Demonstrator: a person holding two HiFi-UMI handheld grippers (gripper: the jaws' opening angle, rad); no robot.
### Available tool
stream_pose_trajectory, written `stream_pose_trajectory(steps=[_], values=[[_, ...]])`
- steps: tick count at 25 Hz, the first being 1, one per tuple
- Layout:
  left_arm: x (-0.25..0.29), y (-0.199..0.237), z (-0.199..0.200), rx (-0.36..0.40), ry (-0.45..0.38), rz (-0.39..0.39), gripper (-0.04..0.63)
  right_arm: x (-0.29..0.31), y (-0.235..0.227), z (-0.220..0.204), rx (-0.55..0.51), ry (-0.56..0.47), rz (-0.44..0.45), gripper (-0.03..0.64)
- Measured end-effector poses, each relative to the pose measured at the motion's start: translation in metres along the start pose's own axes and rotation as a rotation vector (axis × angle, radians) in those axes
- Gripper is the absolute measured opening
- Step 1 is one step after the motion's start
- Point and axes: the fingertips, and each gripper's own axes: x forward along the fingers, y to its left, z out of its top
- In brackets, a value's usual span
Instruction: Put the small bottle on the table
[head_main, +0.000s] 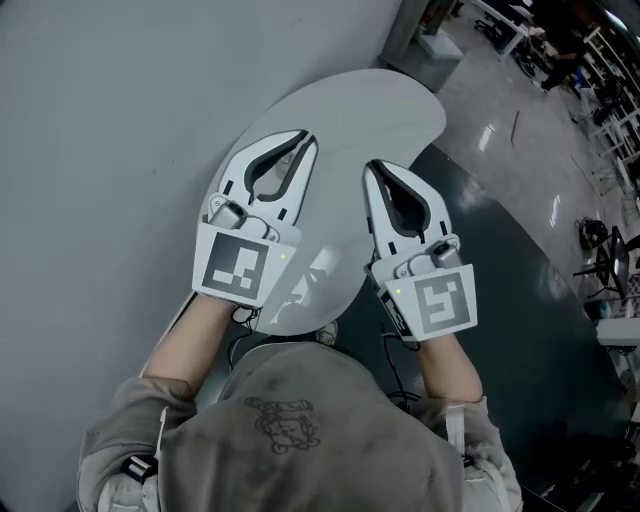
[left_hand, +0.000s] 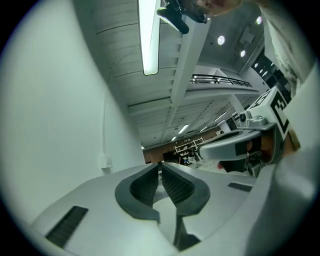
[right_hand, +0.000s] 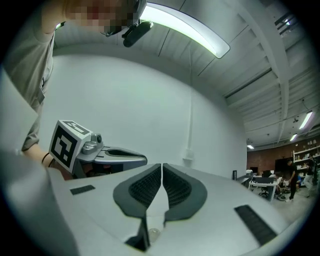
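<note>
No bottle in any view. The part of the bench (head_main: 400, 110) I can see carries nothing, and neither gripper view shows a bottle, so I can't say where it is.

Handling is a guess from the task wording only:
- small bottle, so probably light
- likely a hard, smooth wall, so it may slip or twist under the pads
- narrow base, so it tips easily when set down
- material unknown – if it's thin plastic it will dent, so moderate squeeze only

I'd grab it across the body around mid-height, below the cap, with the pads square to the wall and the bottle kept upright.

Left gripper (head_main: 303, 137): pressed together, ribbed pads meeting at the tips, nothing between them. It's held in the air above the bench and touches nothing.

Right gripper (head_main: 374, 168): same – pads together, empty, held up just beside the left one with no contact between the two.

Both would have to spread before any grab.
</note>
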Motion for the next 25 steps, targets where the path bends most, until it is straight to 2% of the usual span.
stream_pose_trajectory(steps=[3,6,14,19,25], values=[[-0.02,-0.009,0.002,0.004,0.004,-0.007,0.032,-0.015,0.015,-0.003,0.021,0.0,-0.009,0.032],[-0.04,-0.02,-0.005,-0.034,0.021,-0.017,0.031,-0.025,0.027,-0.006,0.032,0.009,-0.004,0.032],[-0.061,-0.034,-0.05,-0.075,0.128,-0.038,0.031,-0.043,0.019,-0.04,0.003,0.106,-0.041,0.032],[-0.076,-0.051,-0.075,-0.08,0.18,-0.068,0.031,-0.057,0.036,-0.067,0.043,0.168,-0.026,0.032],[-0.074,-0.057,-0.096,-0.101,0.222,-0.091,0.031,-0.058,0.034,-0.087,0.101,0.216,-0.027,0.032]])
